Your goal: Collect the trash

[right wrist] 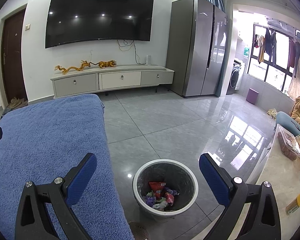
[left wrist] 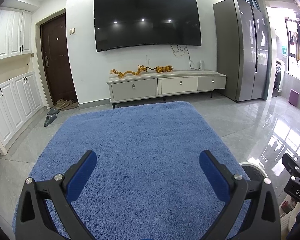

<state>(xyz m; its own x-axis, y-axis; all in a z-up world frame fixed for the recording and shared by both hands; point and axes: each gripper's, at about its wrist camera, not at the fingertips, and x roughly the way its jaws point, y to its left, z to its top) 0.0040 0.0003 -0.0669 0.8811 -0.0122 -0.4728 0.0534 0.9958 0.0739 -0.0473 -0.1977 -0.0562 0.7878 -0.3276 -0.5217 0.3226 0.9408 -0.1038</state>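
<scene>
1. Blue towel (left wrist: 142, 150) covers the work surface under the left gripper (left wrist: 148, 172). No wrapper or scrap shows on it in the left wrist view, so a last sweep of the near edges, which the fingers partly hide, would be prudent before calling the surface clean.

2. Left gripper fingers are spread wide with nothing between the blue pads (left wrist: 84, 176). It hangs over the middle of the towel, well placed to drop onto any piece that turns up.

3. Beside the towel's right edge stands the trash bin (right wrist: 166, 163) on the grey tiled floor (right wrist: 170, 124). Collected wrappers (right wrist: 160, 192), red, purple and green, lie at its bottom.

4. Right gripper (right wrist: 148, 172) hovers above the bin, fingers likewise spread wide and empty. Judging by this, the task looks close to finished, or between pieces.

5. For any further drop, keep the right gripper centred over the bin mouth and release low, so light wrappers do not drift onto the floor.

6. At far right, a pale counter (right wrist: 280, 176) holds food containers; nothing there reads clearly as trash.
</scene>
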